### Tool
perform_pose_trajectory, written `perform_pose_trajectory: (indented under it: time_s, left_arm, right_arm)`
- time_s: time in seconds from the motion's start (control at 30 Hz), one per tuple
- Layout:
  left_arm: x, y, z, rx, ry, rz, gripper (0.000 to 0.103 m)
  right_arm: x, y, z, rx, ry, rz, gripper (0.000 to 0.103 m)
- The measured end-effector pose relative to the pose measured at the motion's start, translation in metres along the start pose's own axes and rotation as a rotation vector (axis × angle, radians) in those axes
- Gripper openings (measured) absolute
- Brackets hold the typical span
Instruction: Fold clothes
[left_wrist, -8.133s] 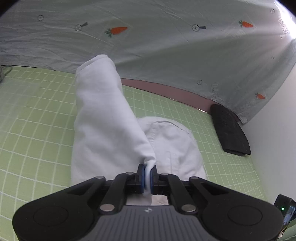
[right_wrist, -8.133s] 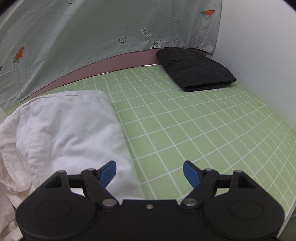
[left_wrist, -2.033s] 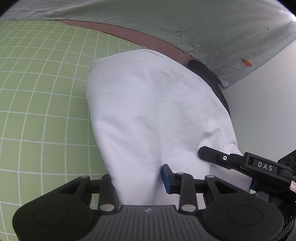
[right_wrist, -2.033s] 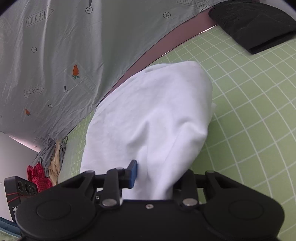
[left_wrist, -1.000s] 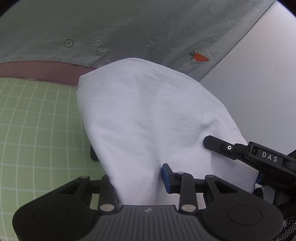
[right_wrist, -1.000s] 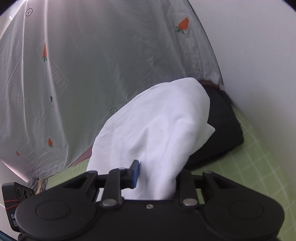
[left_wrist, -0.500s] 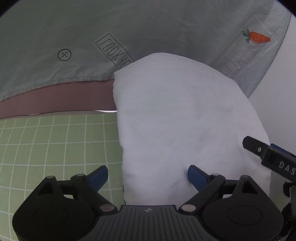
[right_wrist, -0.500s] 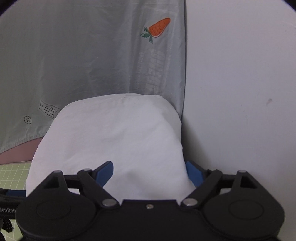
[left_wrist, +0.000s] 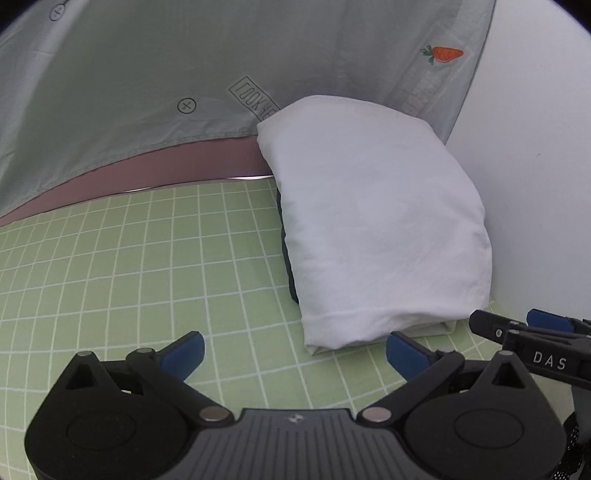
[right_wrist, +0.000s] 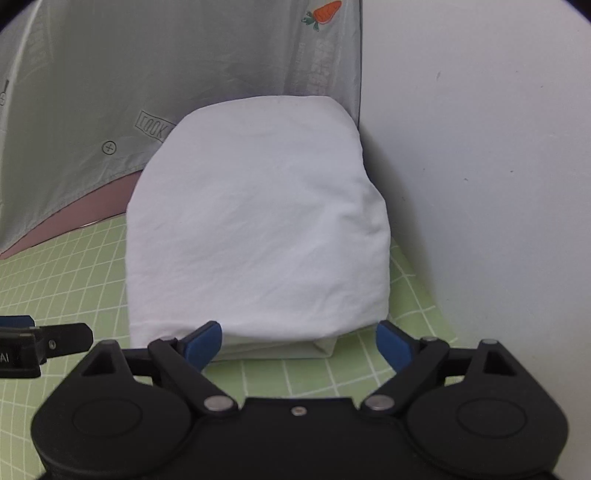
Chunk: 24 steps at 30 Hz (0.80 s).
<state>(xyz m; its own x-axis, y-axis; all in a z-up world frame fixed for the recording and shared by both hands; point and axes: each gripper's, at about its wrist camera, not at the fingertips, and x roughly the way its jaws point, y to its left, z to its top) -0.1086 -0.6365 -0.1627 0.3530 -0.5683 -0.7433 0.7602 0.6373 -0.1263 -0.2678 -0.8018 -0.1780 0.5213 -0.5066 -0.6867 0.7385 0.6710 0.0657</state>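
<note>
A folded white garment lies on the green checked mat, in the corner by the wall. It rests on top of a dark folded garment, of which only a thin edge shows. My left gripper hovers just short of the white garment's near left corner; its jaws are opening and no pad touches the cloth. My right gripper stands open at the garment's near edge, its blue pads clear of the fabric. Each gripper shows at the edge of the other's view.
A pale grey-green sheet printed with carrots hangs across the back, with a pink strip below it. A white wall closes the right side, right next to the garment. The green mat stretches away to the left.
Both grippers opened and let go of the white garment, which now rests on the dark one by the wall. Both have drawn back a little from it.
</note>
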Motion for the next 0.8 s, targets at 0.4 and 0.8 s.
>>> perform_pose_trajectory:
  time_s: [0.4, 0.8]
  left_arm:
    - [-0.109, -0.026, -0.058, 0.087, -0.12, -0.043, 0.103]
    - [-0.147, -0.037, -0.097, 0.082, -0.132, -0.059, 0.103]
  right_arm:
    - [-0.13, 0.006, -0.057, 0.027, -0.101, -0.022, 0.096]
    - [-0.184, -0.001, -0.101, 0.026, -0.107, -0.023, 0.096]
